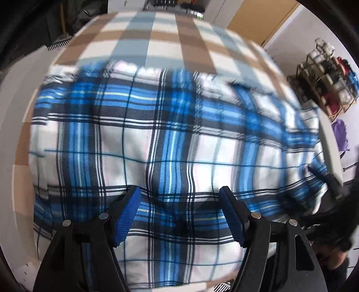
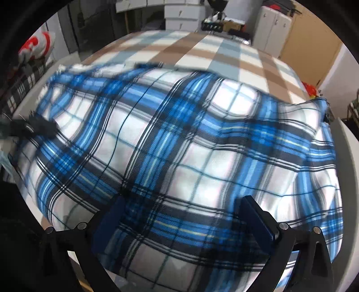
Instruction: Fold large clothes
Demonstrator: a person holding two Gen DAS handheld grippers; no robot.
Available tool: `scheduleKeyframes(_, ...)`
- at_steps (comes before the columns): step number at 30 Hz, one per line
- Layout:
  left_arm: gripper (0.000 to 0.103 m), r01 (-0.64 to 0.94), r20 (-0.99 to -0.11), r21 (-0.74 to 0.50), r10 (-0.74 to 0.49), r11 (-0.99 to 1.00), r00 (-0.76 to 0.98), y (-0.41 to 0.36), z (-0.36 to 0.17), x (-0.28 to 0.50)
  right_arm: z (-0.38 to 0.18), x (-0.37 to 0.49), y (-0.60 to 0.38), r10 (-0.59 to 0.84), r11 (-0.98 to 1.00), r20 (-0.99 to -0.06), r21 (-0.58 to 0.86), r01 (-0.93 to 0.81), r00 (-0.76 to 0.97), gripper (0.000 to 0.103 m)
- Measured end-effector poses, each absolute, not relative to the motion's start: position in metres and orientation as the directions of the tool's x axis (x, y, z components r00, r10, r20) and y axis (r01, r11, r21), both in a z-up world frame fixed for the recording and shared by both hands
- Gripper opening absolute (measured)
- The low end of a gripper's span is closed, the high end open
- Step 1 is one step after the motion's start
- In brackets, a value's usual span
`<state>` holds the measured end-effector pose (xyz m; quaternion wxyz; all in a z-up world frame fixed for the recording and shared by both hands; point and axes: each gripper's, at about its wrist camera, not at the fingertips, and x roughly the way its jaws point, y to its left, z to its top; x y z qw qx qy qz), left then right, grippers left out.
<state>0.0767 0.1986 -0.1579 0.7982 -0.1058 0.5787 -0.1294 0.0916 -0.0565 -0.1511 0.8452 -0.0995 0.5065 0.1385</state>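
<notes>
A large blue, white and black plaid cloth [image 1: 170, 139] lies spread over a table covered in a beige, grey and white checked cover [image 1: 157, 38]. My left gripper [image 1: 179, 197] hangs just above the cloth, its blue pads [image 1: 129, 213] wide apart and nothing pinched between them. In the right wrist view the same plaid cloth [image 2: 190, 146] fills the frame, with a raised corner at the far right. My right gripper [image 2: 182, 209] is open above it with fully spread jaws, and only flat cloth shows in the gap. A blurred dark shape [image 2: 36, 128] rests at the cloth's left edge.
A wire shelf rack [image 1: 325, 74] with bags and a purple item [image 1: 340, 134] stand right of the table. White cabinets [image 2: 184, 13] and a wooden panel [image 2: 311, 51] are behind it. A red and white object [image 2: 38, 45] sits far left. The table's white rim [image 2: 345, 143] shows at the right.
</notes>
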Motion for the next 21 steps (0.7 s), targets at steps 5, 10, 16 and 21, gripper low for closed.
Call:
scheduleKeyframes(5,0.076,0.084,-0.876,-0.359,-0.367,0.93,0.312,0.203,-0.161,0.081,-0.128,0.141,-0.083,0.056,0.974,-0.87,-0.06,-0.219,0.489,0.103)
scheduleKeyframes(10,0.079,0.094,-0.841,-0.414,-0.42,0.905,0.342,0.213,-0.164,0.078,-0.146,0.204,-0.095,0.025,0.982,-0.931,-0.045,-0.182,0.365,0.102)
scheduleKeyframes(16,0.079,0.11,-0.847,-0.404,-0.417,0.908,0.33,0.213,-0.16,0.073,-0.161,0.208,-0.093,0.046,0.983,-0.957,-0.007,-0.181,0.287,0.103)
scheduleKeyframes(21,0.079,0.196,-0.809,-0.419,-0.463,0.887,0.364,0.187,-0.13,0.051,-0.11,0.142,-0.144,0.27,0.962,-0.856,0.263,-0.079,0.44,0.103)
